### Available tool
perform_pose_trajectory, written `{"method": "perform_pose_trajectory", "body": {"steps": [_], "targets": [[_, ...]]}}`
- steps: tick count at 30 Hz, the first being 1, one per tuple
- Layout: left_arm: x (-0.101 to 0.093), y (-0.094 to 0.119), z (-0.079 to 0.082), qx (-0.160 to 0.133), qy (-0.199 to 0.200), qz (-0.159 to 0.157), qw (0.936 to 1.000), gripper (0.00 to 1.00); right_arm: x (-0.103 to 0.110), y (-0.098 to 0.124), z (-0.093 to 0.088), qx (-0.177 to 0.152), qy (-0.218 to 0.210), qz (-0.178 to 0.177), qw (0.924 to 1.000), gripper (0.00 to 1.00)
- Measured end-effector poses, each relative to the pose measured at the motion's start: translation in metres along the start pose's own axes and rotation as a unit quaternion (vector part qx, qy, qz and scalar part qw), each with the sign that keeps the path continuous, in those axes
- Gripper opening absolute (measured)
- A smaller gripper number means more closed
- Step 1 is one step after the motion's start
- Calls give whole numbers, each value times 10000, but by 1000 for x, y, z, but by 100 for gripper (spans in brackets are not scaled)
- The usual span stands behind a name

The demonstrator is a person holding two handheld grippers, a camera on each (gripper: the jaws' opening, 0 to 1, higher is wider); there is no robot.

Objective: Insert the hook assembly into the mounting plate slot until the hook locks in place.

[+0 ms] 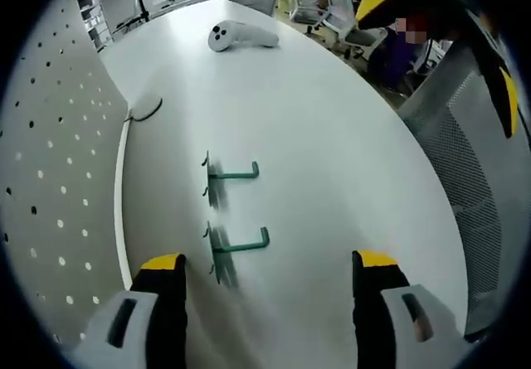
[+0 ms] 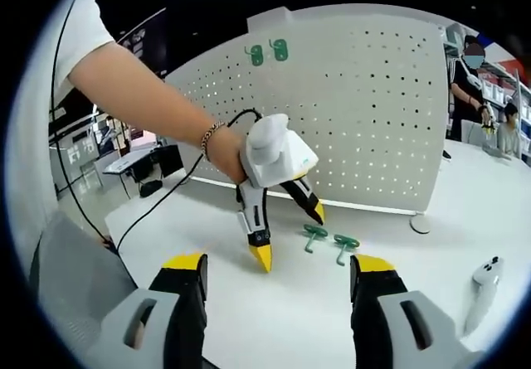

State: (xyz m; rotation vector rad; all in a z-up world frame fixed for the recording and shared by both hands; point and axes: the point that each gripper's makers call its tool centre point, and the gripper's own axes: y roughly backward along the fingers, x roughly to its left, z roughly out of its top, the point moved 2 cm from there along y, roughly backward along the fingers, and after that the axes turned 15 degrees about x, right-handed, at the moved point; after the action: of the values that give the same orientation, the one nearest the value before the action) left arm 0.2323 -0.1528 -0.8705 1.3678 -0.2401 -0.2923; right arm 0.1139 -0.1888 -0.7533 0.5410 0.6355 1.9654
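Two green hooks lie on the white table (image 1: 332, 120), a nearer hook (image 1: 238, 245) and a farther hook (image 1: 233, 172). My left gripper (image 1: 270, 263) hangs open just above the nearer one, with nothing between its jaws. The white pegboard (image 1: 50, 178) stands to the left. In the right gripper view a hand holds the left gripper (image 2: 290, 235) open, tips pointing down beside the two hooks (image 2: 314, 235) (image 2: 344, 245). The pegboard (image 2: 373, 112) stands behind them. My right gripper (image 2: 280, 266) is open and empty, well back from the hooks.
Two green pieces (image 2: 267, 52) sit on the pegboard near its top left. A white controller (image 1: 241, 36) (image 2: 484, 282) lies on the table. A black cable (image 1: 145, 112) runs by the board's foot. A grey mesh chair (image 1: 473, 162) stands beyond the table edge.
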Motion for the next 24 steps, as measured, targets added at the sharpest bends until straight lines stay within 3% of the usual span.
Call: {"method": "perform_pose_trajectory", "body": {"steps": [8, 12, 24], "targets": [[2, 1, 0, -17, 9, 1, 10000, 82, 0, -1, -1, 30, -13, 10, 10000, 68], [8, 4, -1, -106, 133, 30, 9999, 70, 0, -1, -1, 29, -7, 8, 10000, 68], [14, 6, 0, -220, 402, 106, 9989, 52, -1, 0, 0, -17, -30, 2, 10000, 67]]}}
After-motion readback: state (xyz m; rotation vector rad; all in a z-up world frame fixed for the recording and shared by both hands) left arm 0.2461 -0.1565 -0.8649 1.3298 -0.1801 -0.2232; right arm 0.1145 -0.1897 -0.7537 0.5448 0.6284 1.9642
